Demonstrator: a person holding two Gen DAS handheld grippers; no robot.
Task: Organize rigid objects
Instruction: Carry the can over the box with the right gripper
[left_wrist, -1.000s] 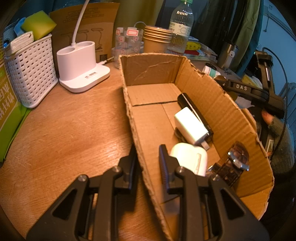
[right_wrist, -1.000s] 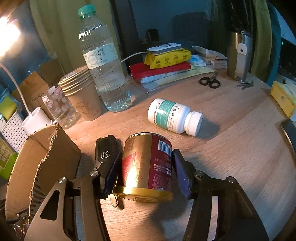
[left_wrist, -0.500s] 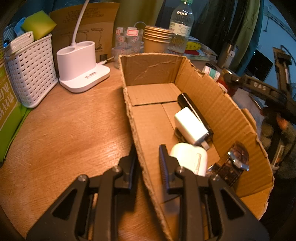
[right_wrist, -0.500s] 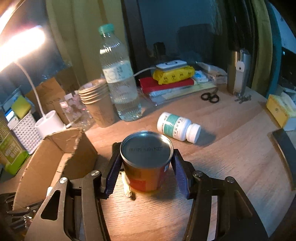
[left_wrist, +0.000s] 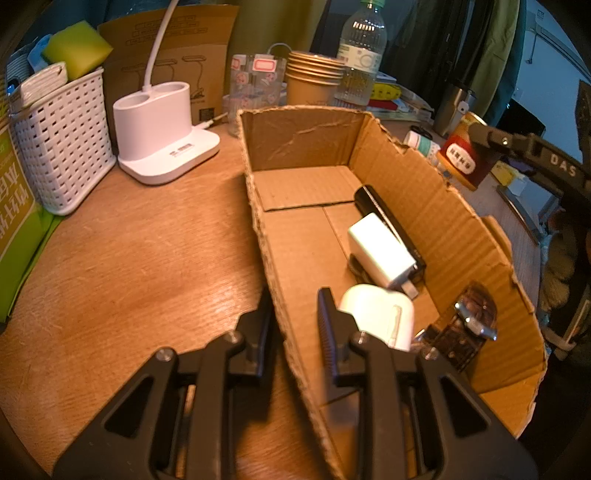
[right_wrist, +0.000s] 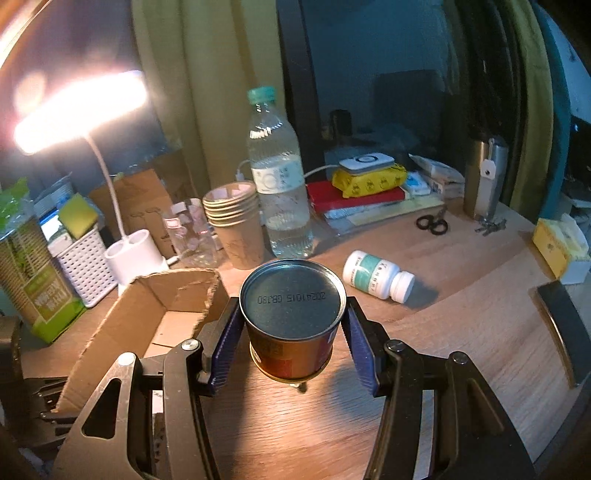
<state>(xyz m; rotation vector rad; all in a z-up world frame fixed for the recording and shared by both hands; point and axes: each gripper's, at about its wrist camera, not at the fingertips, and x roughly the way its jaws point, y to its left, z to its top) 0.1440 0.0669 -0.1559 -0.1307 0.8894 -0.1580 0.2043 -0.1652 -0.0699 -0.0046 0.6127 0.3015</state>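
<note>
Now lifted clear of the table (right_wrist: 461, 332), where a second ago it lay tipped: smooth round tin (right_wrist: 293, 321) clamped between the ribbed pads of the right gripper (right_wrist: 291, 339), beside the box (right_wrist: 122, 332), likely bound for it. Pinched shut on the box's ragged corrugated near wall, left gripper (left_wrist: 295, 325), steadying it; inside already, white charger (left_wrist: 380, 254), black bar (left_wrist: 388, 221), watch (left_wrist: 469, 321).
</note>
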